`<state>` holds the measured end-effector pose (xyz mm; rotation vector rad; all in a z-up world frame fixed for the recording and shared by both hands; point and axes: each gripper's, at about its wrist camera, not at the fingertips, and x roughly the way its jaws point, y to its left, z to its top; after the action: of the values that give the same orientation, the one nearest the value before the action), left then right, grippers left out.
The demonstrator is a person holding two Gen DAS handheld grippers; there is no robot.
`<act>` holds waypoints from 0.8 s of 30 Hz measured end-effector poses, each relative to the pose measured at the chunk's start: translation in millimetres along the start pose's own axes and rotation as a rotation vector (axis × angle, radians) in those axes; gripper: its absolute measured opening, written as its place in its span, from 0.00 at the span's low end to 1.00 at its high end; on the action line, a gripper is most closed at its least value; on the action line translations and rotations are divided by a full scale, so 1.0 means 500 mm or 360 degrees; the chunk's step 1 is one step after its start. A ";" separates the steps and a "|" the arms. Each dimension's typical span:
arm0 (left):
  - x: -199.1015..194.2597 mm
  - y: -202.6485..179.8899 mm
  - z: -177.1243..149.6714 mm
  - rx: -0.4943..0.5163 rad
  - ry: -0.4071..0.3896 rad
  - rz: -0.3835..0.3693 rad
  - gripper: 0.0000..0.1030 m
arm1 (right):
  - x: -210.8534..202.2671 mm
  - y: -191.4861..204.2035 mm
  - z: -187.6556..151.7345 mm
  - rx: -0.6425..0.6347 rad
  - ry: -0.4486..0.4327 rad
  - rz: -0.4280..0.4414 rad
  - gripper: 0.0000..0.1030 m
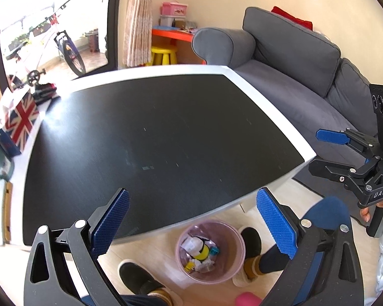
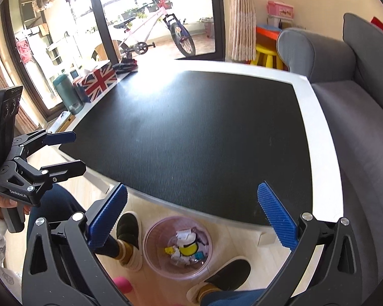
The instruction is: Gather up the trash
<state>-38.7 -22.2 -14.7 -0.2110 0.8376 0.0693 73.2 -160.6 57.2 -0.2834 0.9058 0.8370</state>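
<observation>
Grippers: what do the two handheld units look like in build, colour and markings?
Both match: black linkage arms with silver rivets and blue ridged pads. The left gripper carries white "GenRoboAI" lettering, the right gripper "DAS". Each has a grey handle and a black top module. White sleeves show at the wrists.

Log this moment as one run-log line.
left gripper open, empty | right gripper open, empty | trash in pink bin | table

At the bottom of the frame the left gripper (image 1: 192,219) has its fingers (image 1: 275,223) spread wide above the table (image 1: 153,132) edge. Below, a pink bin (image 1: 209,250) holds trash between two shoes. The right gripper (image 1: 326,150), also parted, is at right.
</observation>
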 end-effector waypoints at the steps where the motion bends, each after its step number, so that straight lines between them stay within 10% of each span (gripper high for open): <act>1: -0.003 0.003 0.008 0.0000 -0.0014 0.0006 0.93 | -0.002 -0.001 0.009 -0.0001 -0.0013 -0.0001 0.97; 24: -0.015 0.028 0.054 -0.0022 -0.0098 0.0070 0.94 | -0.013 0.010 0.064 -0.0002 -0.0105 0.0037 0.97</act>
<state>-26.2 -2.5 6.3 -0.2025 0.7804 0.1221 85.8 -143.4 82.2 -0.2454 0.8486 0.8633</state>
